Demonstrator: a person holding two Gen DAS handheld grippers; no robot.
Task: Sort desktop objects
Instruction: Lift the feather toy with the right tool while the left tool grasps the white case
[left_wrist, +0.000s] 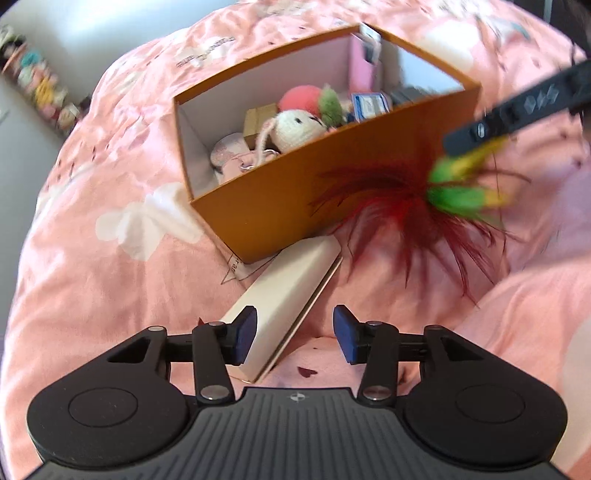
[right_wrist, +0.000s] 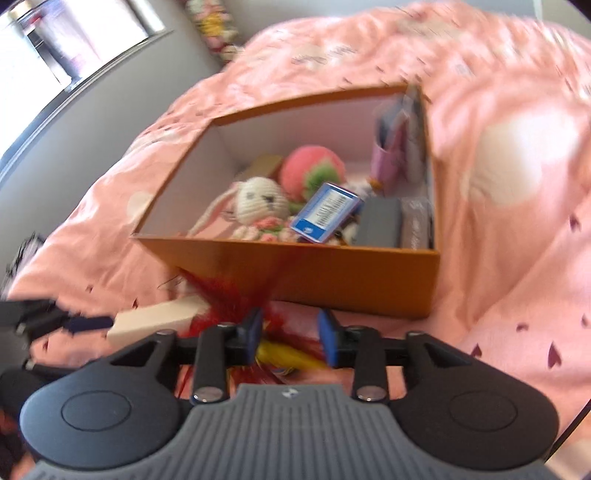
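Observation:
An open orange box stands on the pink bedding. It holds a crocheted bunny, a pink ball, a blue packet and other small items. A cream flat box lies against the box's front corner. My left gripper is open over its near end, and only the left pad overlaps it. A red, green and yellow feather toy sits right of the cream box. My right gripper is open with feathers between and below its pads.
Rumpled pink bedding with white flowers and dark hearts covers everything around the box. A grey wall and a row of colourful items lie far left. A bright window is at the upper left. A dark grey case lies inside the box.

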